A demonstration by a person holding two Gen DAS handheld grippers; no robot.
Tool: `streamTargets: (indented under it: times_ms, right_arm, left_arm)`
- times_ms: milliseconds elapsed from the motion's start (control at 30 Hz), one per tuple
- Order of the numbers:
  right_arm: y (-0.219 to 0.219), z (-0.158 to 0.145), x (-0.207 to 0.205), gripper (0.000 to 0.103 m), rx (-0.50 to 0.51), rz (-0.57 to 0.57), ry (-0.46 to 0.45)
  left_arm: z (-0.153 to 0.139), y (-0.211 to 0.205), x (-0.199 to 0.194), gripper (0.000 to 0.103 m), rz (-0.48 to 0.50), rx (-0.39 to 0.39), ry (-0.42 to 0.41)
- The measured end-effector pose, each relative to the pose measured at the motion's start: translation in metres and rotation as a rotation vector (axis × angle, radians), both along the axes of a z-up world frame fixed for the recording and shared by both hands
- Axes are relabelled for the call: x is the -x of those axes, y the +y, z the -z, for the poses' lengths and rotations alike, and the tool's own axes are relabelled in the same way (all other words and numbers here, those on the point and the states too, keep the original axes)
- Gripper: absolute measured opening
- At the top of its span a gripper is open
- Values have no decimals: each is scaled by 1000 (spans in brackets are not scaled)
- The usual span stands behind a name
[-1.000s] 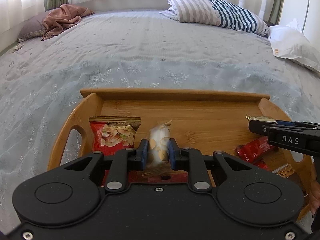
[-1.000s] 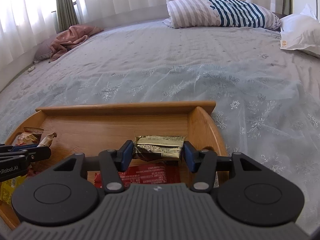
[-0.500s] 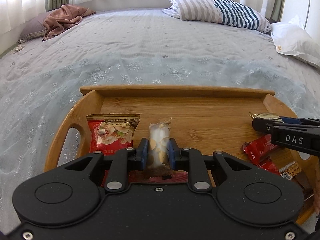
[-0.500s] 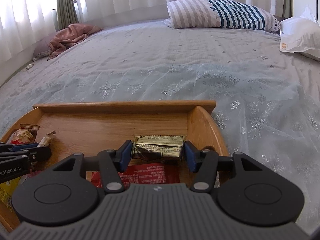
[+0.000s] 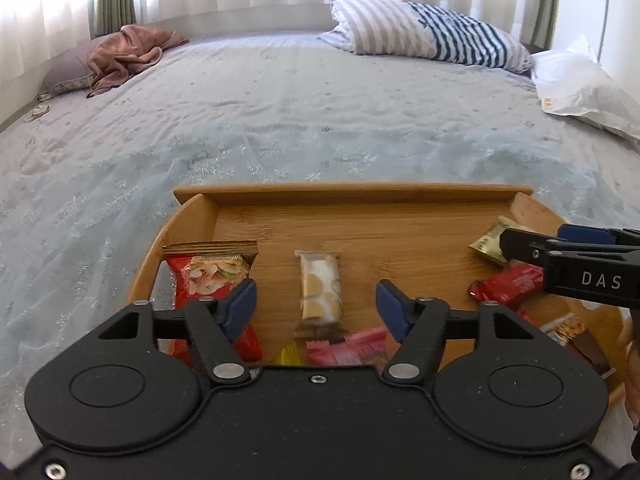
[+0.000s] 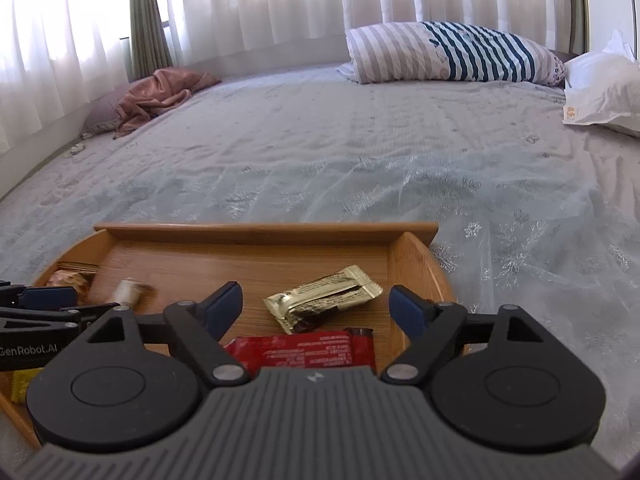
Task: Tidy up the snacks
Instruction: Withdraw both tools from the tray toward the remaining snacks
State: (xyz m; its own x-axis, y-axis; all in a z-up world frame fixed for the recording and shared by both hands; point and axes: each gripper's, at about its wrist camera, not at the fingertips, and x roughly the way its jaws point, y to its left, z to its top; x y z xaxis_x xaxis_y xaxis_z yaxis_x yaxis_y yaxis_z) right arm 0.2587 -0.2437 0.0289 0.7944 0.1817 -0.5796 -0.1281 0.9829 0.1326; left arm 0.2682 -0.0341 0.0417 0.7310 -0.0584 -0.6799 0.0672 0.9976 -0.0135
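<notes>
A wooden tray lies on the bed with several snacks in it. My left gripper is opening; a clear cookie packet lies flat on the tray between its blue pads, touched by neither. A red nut packet lies to its left. My right gripper is opening too, and a gold bar lies loose on the tray between its pads. A red bar lies just below that gripper.
Pink and yellow packets lie near the tray's front edge. Red and brown bars sit at the tray's right end. A striped pillow, a white pillow and a pink cloth lie at the far side of the grey bedspread.
Both grippers went from shut to open. The cookie packet left the left jaws and lies flat; the gold bar left the right jaws and lies tilted. Both grippers drew back slightly.
</notes>
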Motion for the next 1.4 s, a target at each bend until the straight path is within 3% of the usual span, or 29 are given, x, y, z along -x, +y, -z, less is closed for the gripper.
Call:
streamTargets:
  times_ms: [67, 267, 667, 1100, 1400]
  right_arm:
    - [0, -5, 10, 93, -4, -15, -19]
    - [4, -17, 47, 100, 8, -62, -88]
    - [6, -20, 126, 103, -73, -128, -150]
    - [17, 2, 191, 103, -33, -157, -182]
    - [18, 21, 215, 103, 1, -143, -161]
  left_arm:
    - [-5, 1, 10, 82, 8, -3, -16]
    - [-19, 3, 45, 88, 24, -48, -59]
    - [-30, 23, 123, 93, 46, -11, -96]
    - [-15, 29, 190, 94, 65, 23, -101]
    - [2, 27, 220, 94, 93, -7, -88]
